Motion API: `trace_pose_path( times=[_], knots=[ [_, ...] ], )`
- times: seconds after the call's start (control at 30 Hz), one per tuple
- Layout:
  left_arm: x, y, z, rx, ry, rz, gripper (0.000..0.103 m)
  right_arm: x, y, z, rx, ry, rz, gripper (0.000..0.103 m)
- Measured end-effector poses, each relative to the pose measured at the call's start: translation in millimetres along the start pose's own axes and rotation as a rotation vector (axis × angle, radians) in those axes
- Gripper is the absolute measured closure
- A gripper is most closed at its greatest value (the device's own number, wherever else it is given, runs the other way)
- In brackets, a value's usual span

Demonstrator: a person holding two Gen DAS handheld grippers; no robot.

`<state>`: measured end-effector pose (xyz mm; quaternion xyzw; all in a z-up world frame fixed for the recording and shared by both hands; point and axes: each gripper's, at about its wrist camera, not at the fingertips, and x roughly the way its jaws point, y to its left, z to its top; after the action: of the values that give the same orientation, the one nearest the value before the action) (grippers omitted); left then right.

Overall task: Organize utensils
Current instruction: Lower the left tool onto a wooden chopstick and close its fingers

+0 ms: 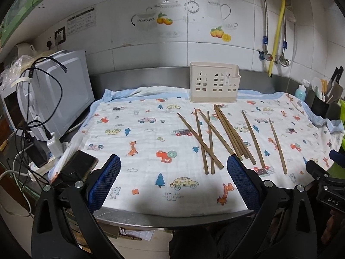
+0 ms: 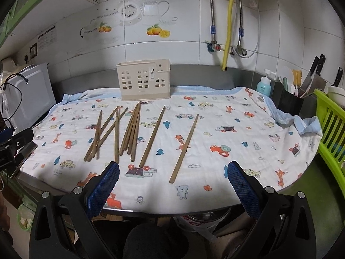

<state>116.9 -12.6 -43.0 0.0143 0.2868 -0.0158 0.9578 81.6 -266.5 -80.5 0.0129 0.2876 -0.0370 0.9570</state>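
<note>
Chopsticks lie loose on the patterned cloth that covers the table: a crossed bunch to the left, a tight bundle beside it, and two singles apart to the right. Behind them, near the tiled wall, stands a cream utensil holder, upright, with nothing lying between it and the sticks. Left gripper and right gripper both hover at the near table edge, jaws wide apart and gripping nothing. A white microwave with dangling cables crowds the left side; a phone lies at that corner. On the right sit a green dish rack, a knife block and a blue bottle
</note>
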Motion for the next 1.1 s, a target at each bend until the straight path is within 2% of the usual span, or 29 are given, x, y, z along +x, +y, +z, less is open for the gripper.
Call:
trace_pose_path(
  times=[0.3, 0.37, 0.43, 0.73, 0.87, 1.0, 1.07, 1.1],
  knots=[
    [26, 7, 2, -0.029, 0.042, 0.004, 0.007, 34, -1, -1, 0.009, 0.046, 0.000, 0.009],
    [32, 8, 1, -0.031, 0.053, 0.005, 0.007, 41, -1, -2, 0.011, 0.057, 0.008, 0.022],
    [38, 9, 1, -0.044, 0.074, -0.012, 0.013, 49, -2, -2, 0.017, 0.076, 0.018, 0.026],
    [63, 6, -7, -0.073, 0.125, -0.041, 0.021, 75, -3, -10, 0.045, 0.109, 0.049, 0.042],
    [77, 2, -11, -0.104, 0.158, -0.063, 0.024, 88, 1, -12, 0.045, 0.128, 0.045, 0.053],
    [89, -5, -12, -0.123, 0.188, -0.083, 0.033, 98, 1, -15, 0.046, 0.145, 0.048, 0.066],
    [94, -10, -11, -0.127, 0.194, -0.097, 0.036, 101, 0, -17, 0.046, 0.153, 0.034, 0.078],
    [98, -14, -9, -0.134, 0.202, -0.111, 0.039, 102, -2, -18, 0.052, 0.154, 0.035, 0.080]
  ],
)
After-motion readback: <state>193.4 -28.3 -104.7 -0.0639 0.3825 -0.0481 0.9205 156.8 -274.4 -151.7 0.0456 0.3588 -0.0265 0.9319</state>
